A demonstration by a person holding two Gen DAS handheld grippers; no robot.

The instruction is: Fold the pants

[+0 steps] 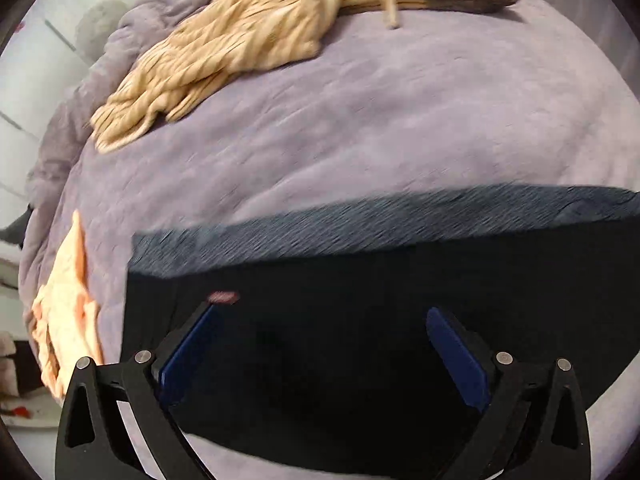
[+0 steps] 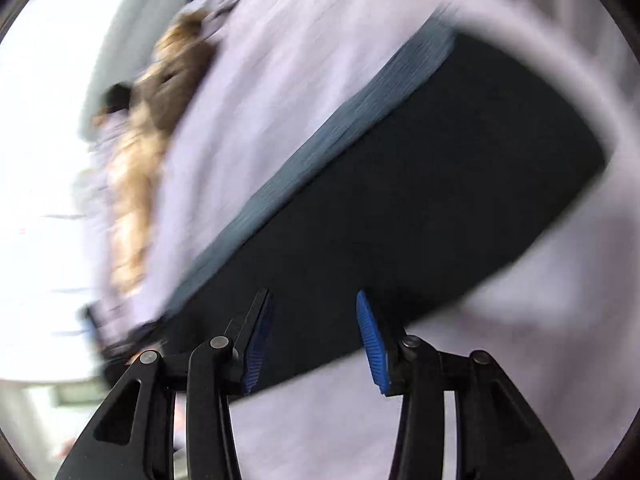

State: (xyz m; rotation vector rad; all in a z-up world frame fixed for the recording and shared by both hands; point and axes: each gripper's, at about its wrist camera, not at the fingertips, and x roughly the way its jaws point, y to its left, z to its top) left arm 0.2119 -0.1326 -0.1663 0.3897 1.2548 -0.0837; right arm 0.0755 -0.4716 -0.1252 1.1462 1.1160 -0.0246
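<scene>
The dark pants (image 1: 360,320) lay flat as a folded slab on the lilac bed (image 1: 400,120), ribbed waistband (image 1: 360,220) along the far edge. The left hand-held gripper (image 1: 324,312) hung above them spread wide and empty; the right hand-held gripper (image 2: 314,300) stood partly parted over the near edge, gripping nothing. Any next fold would go best by pinching matched corners squarely. Open blanket lay beyond; the striped garment (image 1: 240,40) and peach cloth (image 1: 68,312) crowded the left side.

Soft, even indoor light. Both fisheye views bend strongly at dark round edges. The right wrist view is heavily motion-blurred; the left is mildly smeared. Pants (image 1: 360,320) read near black.
</scene>
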